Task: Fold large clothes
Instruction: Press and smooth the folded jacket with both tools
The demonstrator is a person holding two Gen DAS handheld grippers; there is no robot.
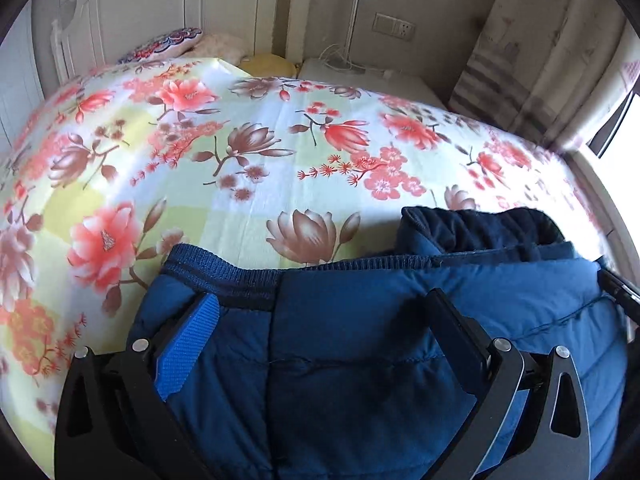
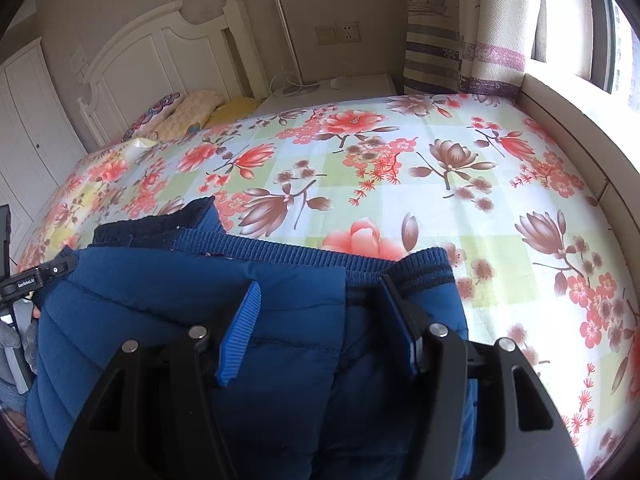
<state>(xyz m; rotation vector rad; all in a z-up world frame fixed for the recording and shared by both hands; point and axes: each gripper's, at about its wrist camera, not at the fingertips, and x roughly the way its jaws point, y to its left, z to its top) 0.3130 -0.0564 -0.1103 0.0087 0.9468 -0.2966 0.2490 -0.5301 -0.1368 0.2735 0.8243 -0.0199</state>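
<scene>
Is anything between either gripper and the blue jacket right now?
Nothing visible. The left gripper and right gripper both stand open right over the blue puffer jacket, their pads straddling its quilted fabric near the ribbed hem on the floral bedspread.

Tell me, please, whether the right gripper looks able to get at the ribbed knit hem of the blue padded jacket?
Probably yes: the right gripper stands open over the jacket, and the hem lies uncovered just ahead.

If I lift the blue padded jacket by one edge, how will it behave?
The blue padded jacket will probably sag and unfold, since its stacked layers already lie soft and uneven. Its quilted filling suggests it is light for its bulk. The smooth shell may slip; the ribbed hem looks easier to hold.
</scene>
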